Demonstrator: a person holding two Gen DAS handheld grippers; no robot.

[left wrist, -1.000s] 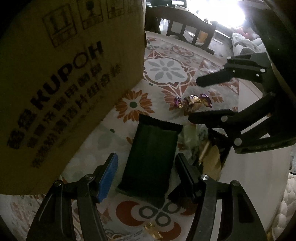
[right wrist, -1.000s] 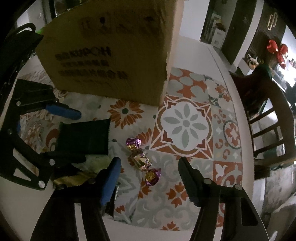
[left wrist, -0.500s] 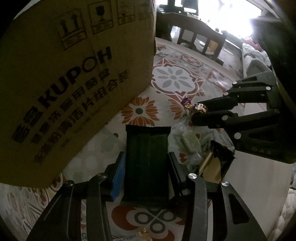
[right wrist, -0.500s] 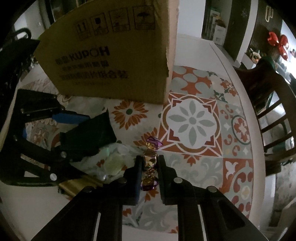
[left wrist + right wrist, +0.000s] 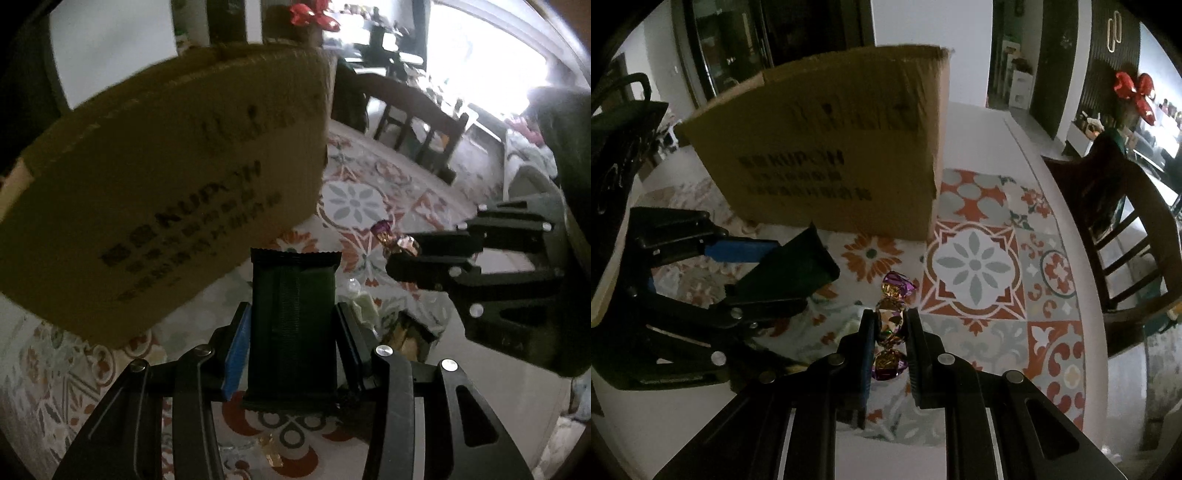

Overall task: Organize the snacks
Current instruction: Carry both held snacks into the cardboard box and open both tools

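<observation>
My left gripper [image 5: 293, 314] is shut on a dark green snack packet [image 5: 293, 317] and holds it off the patterned tablecloth; in the right wrist view the same green packet [image 5: 792, 271] tilts upward between the left gripper's [image 5: 764, 273] fingers. My right gripper [image 5: 889, 320] is shut on a purple and gold wrapped candy [image 5: 891, 319], whose twisted ends stick out above and below the pads. In the left wrist view the right gripper [image 5: 397, 254] holds that candy [image 5: 397, 242] to the right. A tall brown cardboard box [image 5: 842, 162] stands just behind both.
A pale clear-wrapped snack [image 5: 360, 302] and a gold-wrapped one [image 5: 404, 334] lie on the tablecloth [image 5: 975, 266] between the grippers. Small gold wrappers [image 5: 273, 456] lie near the front. A dark wooden chair [image 5: 1123, 229] stands at the table's right edge.
Both grippers closed, the left on the green packet and the right on the candy, then lifted them off the tablecloth. The views have tilted up, showing the box's top edge.
</observation>
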